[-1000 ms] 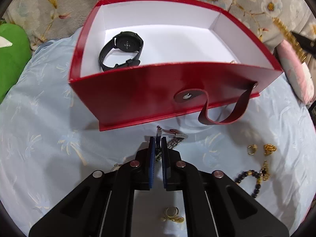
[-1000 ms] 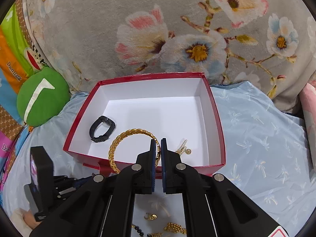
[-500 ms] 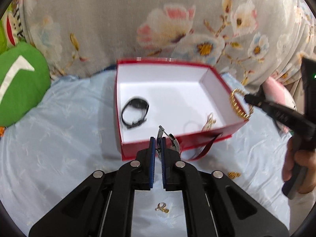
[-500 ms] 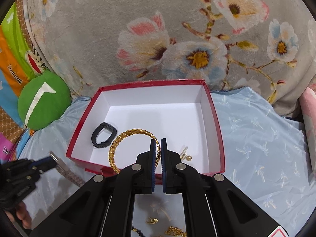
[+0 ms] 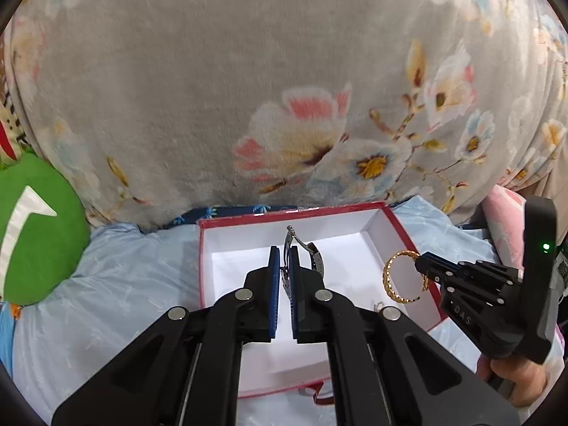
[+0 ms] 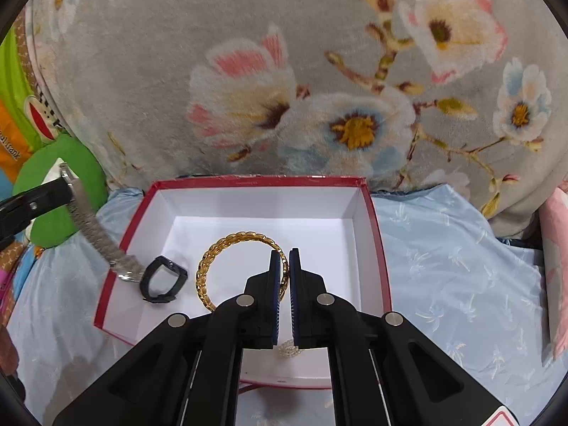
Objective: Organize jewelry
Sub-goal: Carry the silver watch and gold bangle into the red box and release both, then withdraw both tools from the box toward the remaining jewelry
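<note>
Red card walls frame the open box [image 6: 372, 220], white inside, sitting on a pale blue cloth [image 6: 454, 266]. The right gripper [image 6: 283, 273] is clamped on a gold chain bangle [image 6: 220, 248], which hangs above the box floor. The left gripper [image 5: 282, 269] is pinched shut on a silver metal watch band [image 6: 94, 230]; in the right wrist view it trails down slantwise, its lower end over the box's left rim, just beside a black watch [image 6: 164, 280] already lying inside. A small pearl piece [image 6: 290, 348] also rests on the floor near the front wall. The likeliest trouble, as I judge it, is the dangling band: released where it is, its end could catch on the rim and slide out onto the cloth (or land across the black watch and tangle). The two tools are also close over one small box, so lowering both together could knock bangle against band.
</note>
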Motion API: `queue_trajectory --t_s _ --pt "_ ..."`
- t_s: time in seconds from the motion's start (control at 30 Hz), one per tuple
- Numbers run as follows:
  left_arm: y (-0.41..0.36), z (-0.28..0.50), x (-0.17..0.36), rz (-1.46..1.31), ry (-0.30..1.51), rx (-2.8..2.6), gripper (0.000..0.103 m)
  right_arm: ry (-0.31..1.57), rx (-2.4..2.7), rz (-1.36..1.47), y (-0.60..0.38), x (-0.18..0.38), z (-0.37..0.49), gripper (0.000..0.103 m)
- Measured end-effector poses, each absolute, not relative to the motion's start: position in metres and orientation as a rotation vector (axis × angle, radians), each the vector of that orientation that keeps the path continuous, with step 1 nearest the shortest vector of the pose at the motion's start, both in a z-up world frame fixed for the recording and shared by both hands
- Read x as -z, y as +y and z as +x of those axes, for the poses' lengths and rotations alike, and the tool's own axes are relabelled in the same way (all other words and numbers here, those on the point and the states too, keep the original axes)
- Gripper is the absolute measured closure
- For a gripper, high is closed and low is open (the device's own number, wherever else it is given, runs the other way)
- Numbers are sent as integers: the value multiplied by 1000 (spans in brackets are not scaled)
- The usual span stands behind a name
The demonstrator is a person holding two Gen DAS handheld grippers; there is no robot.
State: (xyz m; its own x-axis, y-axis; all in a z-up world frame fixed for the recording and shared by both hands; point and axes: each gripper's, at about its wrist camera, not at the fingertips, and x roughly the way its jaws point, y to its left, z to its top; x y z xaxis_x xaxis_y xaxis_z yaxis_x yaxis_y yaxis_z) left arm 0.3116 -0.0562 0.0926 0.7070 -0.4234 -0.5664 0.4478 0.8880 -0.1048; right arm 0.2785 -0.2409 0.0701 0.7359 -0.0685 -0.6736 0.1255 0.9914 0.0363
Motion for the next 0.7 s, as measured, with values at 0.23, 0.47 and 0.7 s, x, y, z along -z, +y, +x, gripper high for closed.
queue_trajectory --t_s 0.23,0.47,0.7 --pt "-89 342 -45 73 681 467 93 796 115 103 -250 -37 301 89" --pt "-85 328 -54 75 565 377 29 715 149 75 -250 -50 280 53" --pt "-54 279 -81 51 569 374 27 637 142 82 -253 -84 219 53"
